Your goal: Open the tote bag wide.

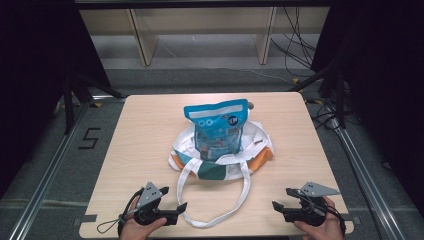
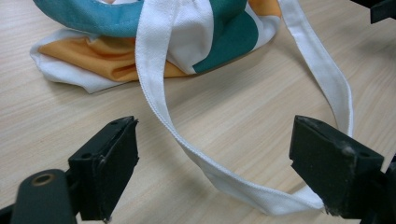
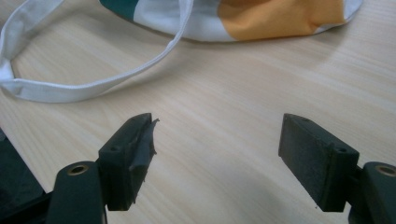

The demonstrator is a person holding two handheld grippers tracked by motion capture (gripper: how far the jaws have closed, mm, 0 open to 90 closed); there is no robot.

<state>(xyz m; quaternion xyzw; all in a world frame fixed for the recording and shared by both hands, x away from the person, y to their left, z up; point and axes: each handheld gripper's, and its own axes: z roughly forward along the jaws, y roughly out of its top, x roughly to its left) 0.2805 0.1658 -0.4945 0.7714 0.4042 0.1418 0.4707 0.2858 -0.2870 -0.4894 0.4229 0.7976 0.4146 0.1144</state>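
So both your grippers stand with jaws spread and empty. Between the jaws of your left gripper [image 1: 175, 200] lies a bend of the tote bag's white handle strap [image 2: 187, 144], flat on the table [image 1: 140, 130] and unpinched; one pad sits just beside its end. Ahead of your right gripper [image 1: 281, 198] is bare wood, the strap's loop off to one side. Farther out, the blue snack pouch [image 1: 218, 127] already stands in the collapsed tote bag [image 1: 220, 160]. Left, I judge: lifting the handles.

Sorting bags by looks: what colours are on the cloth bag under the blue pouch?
The cloth bag is white with teal and orange patches, clearest in the left gripper view.
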